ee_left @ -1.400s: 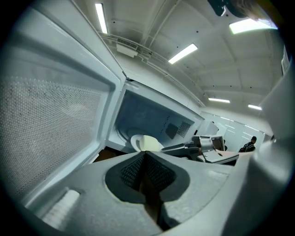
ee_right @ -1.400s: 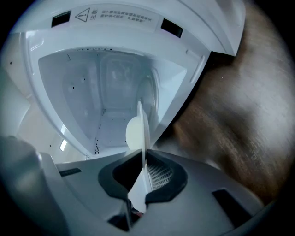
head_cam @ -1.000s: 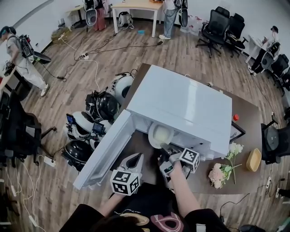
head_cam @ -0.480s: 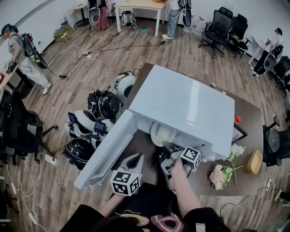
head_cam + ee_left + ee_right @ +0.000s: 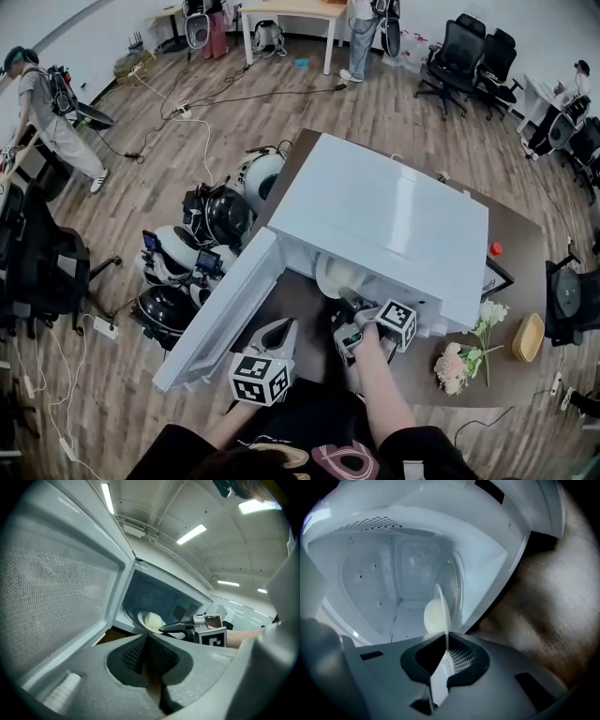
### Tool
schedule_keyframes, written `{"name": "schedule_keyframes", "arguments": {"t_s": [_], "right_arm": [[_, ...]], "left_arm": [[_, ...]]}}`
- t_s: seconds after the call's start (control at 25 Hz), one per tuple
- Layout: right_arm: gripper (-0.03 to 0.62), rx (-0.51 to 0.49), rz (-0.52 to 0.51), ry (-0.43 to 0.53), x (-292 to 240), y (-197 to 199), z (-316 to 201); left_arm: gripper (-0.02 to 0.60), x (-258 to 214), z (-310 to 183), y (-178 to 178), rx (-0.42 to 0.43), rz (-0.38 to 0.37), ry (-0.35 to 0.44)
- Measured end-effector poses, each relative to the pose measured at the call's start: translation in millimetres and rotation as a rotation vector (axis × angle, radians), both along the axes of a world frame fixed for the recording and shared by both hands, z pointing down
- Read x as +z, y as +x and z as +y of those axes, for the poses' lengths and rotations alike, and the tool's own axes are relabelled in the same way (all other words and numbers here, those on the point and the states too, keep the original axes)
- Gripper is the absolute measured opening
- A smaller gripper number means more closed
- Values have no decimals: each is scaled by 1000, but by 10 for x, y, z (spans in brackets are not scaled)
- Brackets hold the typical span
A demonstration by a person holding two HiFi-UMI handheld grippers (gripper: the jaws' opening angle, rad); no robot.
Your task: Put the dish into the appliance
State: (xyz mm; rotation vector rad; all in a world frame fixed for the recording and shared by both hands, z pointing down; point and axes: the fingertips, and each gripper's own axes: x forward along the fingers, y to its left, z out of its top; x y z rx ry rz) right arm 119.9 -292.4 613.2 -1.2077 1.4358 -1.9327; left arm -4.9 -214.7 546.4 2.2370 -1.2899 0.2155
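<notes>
The appliance (image 5: 384, 220) is a white microwave standing on a brown table (image 5: 511, 380). Its door (image 5: 220, 314) is swung fully open to the left, exposing the cavity.

The dish (image 5: 336, 277) is a white, shallow round piece located at the mouth of the cavity, just past the door frame. The right gripper (image 5: 349, 305) holds it by the near rim. In the right gripper view the two jaws of the right gripper (image 5: 445, 644) are closed onto the thin rim of the dish (image 5: 436, 613), which is seen edge-on and extends forward into the white-walled cavity. The centre of the dish is a pale cream round area (whether this is food or the dish's own surface cannot be determined). The left gripper view shows the dish (image 5: 151, 619) tilted inside the opening, with the right gripper (image 5: 176, 627) reaching in from the right.

The left gripper (image 5: 281, 330) is positioned in front of the open door, apart from the dish. In its own view the jaws of the left gripper (image 5: 146, 641) are pressed together with nothing between them.

To the right of the appliance, the table carries a bunch of flowers (image 5: 459, 356), an oval wooden bowl (image 5: 527, 336) and a small red object (image 5: 496, 248).
</notes>
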Motion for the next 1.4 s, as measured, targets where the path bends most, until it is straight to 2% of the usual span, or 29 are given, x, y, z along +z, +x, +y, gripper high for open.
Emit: {"name": "schedule_keyframes", "arguments": {"t_s": [1.4], "right_arm": [[29,139,48,29,-11,45,-370]], "left_arm": [[9,58,-43,21,35,-8,-17]]}}
